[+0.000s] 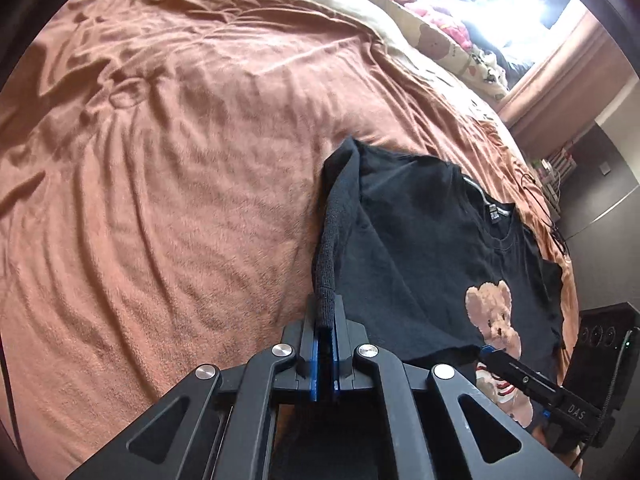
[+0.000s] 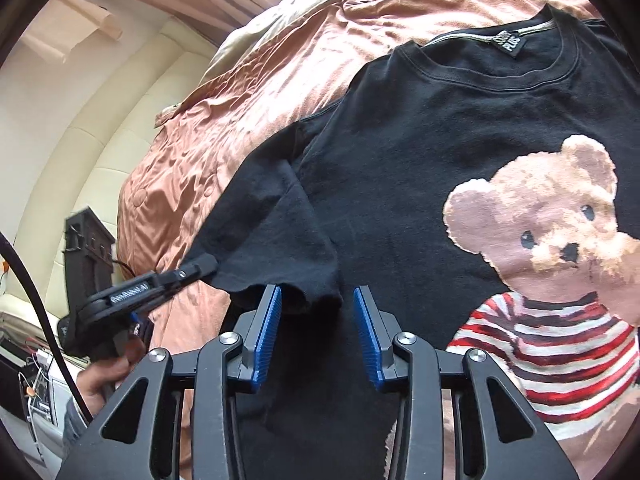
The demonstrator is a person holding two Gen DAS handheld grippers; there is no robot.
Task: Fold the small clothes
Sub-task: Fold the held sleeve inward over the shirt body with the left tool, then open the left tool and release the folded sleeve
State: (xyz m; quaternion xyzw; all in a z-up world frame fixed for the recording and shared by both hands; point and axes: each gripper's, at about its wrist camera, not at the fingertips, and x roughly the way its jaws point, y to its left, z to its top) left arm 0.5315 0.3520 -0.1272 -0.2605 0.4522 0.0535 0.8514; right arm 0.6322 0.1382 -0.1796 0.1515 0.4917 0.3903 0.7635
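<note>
Bed (image 1: pixel 180 180) under a rust blanket, black bear T-shirt (image 2: pixel 420 152) spread on it.

My left gripper (image 1: pixel 325 320) is pressed together, pinching the sleeve hem (image 1: pixel 326 272), which rises straight ahead of its fingers. My right gripper (image 2: pixel 317 320) stands spread, jaws clear, the shirt's side lying between and ahead of them.

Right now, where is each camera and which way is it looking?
Left wrist: sits on the left gripper, looks across the orange blanket; jaws pinch the black T-shirt sleeve edge.
Right wrist: sits on the right gripper, looks down at the shirt's teddy bear print; open jaws, and a hand show.
Shared: shirt, blanket, each other's gripper.
</note>
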